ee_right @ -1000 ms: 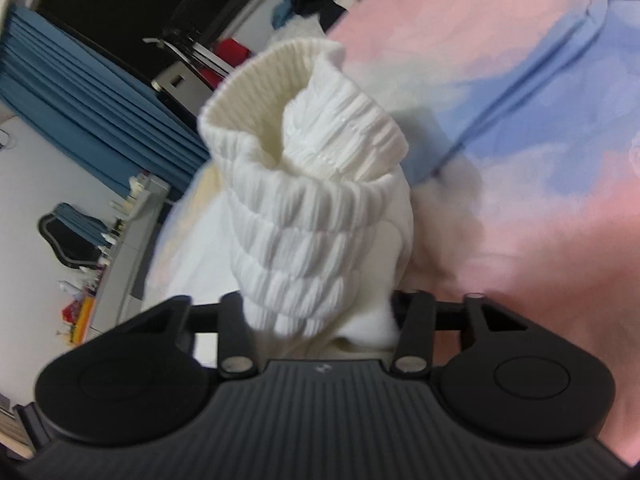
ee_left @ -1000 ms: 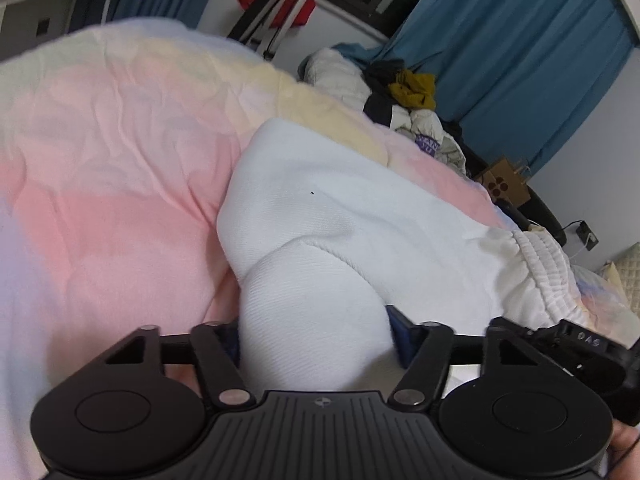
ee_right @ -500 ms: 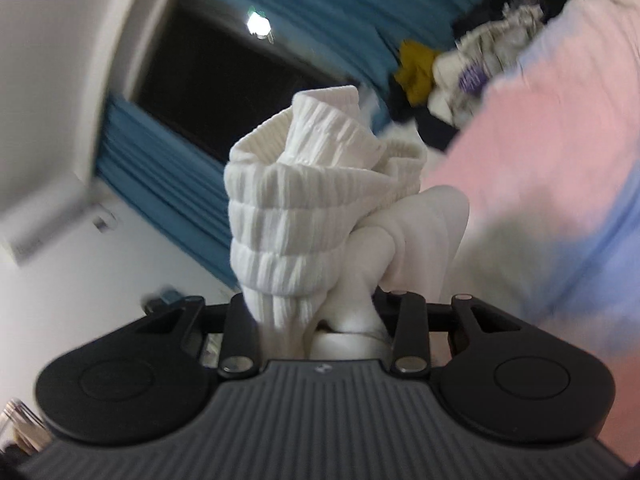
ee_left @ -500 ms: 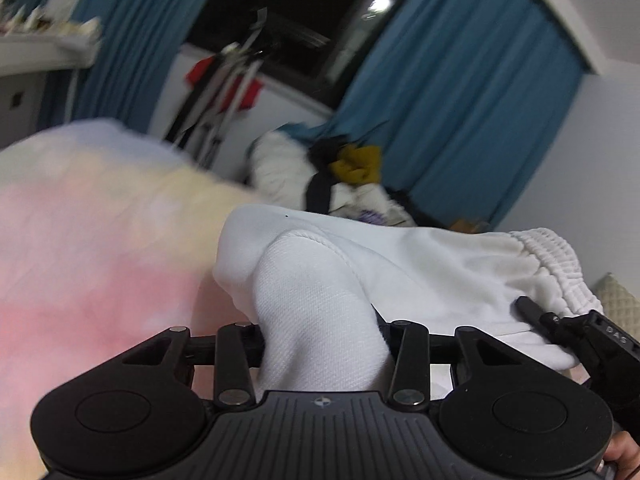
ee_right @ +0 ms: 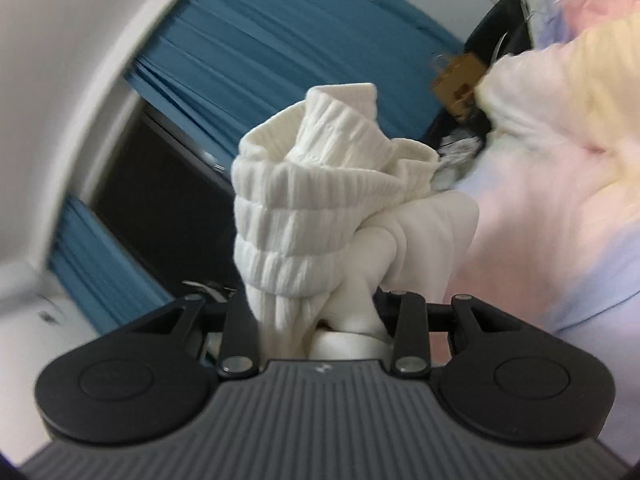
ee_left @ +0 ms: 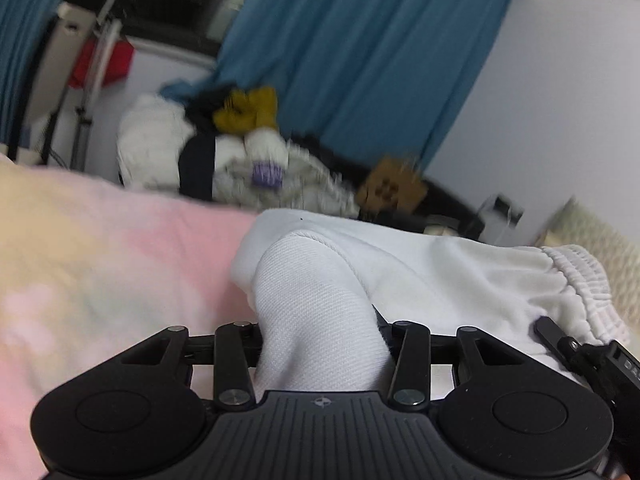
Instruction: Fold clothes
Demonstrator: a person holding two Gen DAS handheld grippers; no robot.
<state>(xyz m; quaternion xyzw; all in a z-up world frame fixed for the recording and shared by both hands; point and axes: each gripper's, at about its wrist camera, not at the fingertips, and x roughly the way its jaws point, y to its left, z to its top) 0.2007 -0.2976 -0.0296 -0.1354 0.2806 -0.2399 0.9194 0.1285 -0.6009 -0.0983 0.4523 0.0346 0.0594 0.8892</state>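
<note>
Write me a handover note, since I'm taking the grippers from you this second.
Left gripper: shut on the plain end of the white garment; its jaws have just been closing.
Right gripper: shut on the bunched ribbed cuff.
Garment is stretched between both grippers, above the pastel bedspread.
Done: both ends gripped.
Left: lay it flat, then fold. An unsorted clothes pile lies at the far end of the bed.

white garment (ee_left: 400,272): 1 | tongs: 2 | blue curtains (ee_left: 360,60): 2 | cardboard box (ee_left: 394,190): 1
</note>
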